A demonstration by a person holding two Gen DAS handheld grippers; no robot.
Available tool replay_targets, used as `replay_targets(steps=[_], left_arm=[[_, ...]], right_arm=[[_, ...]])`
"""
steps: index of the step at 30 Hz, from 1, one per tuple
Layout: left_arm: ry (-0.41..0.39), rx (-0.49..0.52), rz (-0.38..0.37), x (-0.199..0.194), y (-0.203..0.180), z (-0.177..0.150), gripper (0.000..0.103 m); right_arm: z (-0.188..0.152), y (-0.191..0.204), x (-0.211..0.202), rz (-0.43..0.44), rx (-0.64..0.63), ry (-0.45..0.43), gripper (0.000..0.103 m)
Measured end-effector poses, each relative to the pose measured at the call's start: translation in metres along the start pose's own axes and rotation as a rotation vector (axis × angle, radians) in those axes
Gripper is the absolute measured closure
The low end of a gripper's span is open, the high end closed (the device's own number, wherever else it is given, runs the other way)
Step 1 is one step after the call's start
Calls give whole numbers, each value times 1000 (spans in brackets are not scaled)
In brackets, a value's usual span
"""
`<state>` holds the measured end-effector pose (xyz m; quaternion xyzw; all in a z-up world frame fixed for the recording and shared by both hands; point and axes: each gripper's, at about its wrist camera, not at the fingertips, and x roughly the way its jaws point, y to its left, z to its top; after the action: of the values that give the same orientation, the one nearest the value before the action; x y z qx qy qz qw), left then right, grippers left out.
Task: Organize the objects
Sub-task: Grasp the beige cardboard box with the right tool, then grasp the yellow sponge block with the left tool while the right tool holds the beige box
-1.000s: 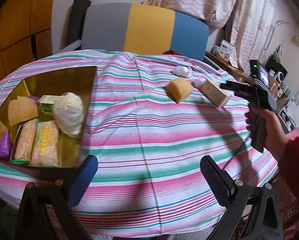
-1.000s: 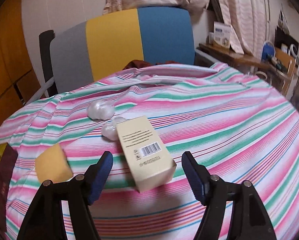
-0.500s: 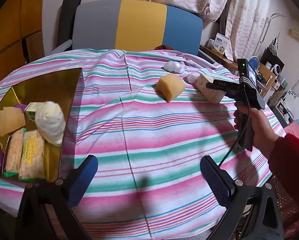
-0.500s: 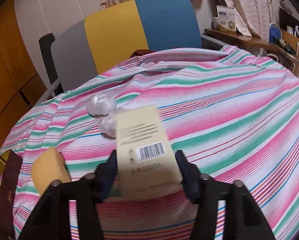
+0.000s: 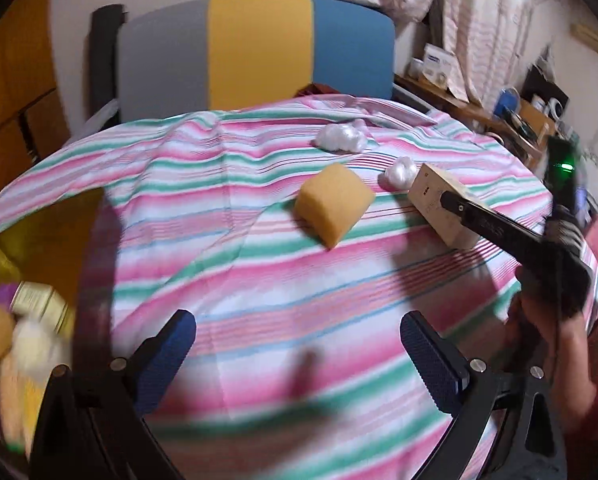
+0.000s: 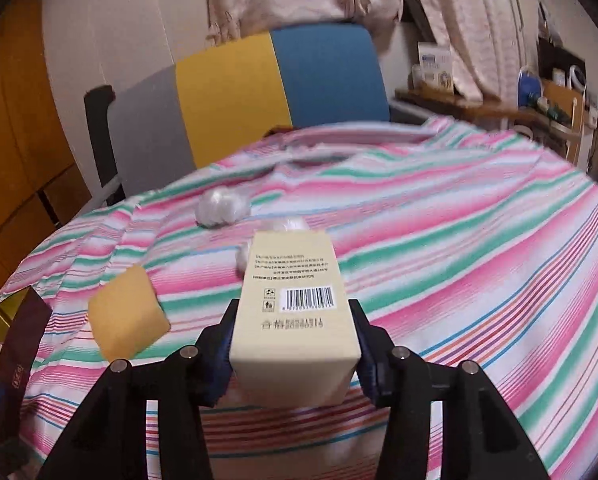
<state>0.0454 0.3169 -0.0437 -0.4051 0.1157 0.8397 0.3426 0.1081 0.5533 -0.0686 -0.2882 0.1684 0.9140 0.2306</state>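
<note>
A round table under a striped tablecloth [image 5: 259,272] carries a gold storage box [image 5: 39,236] of packets at its left edge. The right gripper [image 6: 295,344] is closing, its pads pressing both sides of a cream barcoded carton [image 6: 295,300], beside a yellow sponge [image 5: 333,206] and cotton balls [image 5: 341,138]. The left gripper [image 5: 299,356] hovers with jaws apart, holding nothing.

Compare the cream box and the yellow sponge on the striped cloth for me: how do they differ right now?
The cream box is long, hard-edged and printed with text and a barcode; the yellow sponge is a plain, squat block with rounded edges. The box sits between the closing jaws of the right gripper, while the sponge lies free, touched by neither gripper. A white wad lies right by the box's far end; the sponge stands apart. Both are still outside the gold tray.
</note>
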Motion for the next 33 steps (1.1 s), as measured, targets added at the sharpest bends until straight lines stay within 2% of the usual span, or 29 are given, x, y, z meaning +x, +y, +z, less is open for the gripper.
replay_targets(steps=[5,10,15,19,23,25,27,33], left_arm=[[5,64,31,36,-11,35,0],[40,68,55,76,-14,60,0],[37,110,95,99,-18,69,0],[39,158,111,114,-23,68,0],[32,168,80,122,-25,62,0],[24,136,44,122,-23,61,6],[25,97,-2,123,-21,62,25],[-28,143,15,116,-33,56,42]], right_arm=[[-5,11,-9,-1,-61,-65,53],[-7,9,-7,-7,-50,-66,53],[-9,-2,-2,1,-1,-44,53],[-10,0,-2,-1,-11,-42,52],[-11,6,0,-16,-44,-41,52],[-12,8,0,-23,-56,-45,52],[-12,9,0,-28,-61,-46,52],[-12,9,1,-37,-59,-49,52]])
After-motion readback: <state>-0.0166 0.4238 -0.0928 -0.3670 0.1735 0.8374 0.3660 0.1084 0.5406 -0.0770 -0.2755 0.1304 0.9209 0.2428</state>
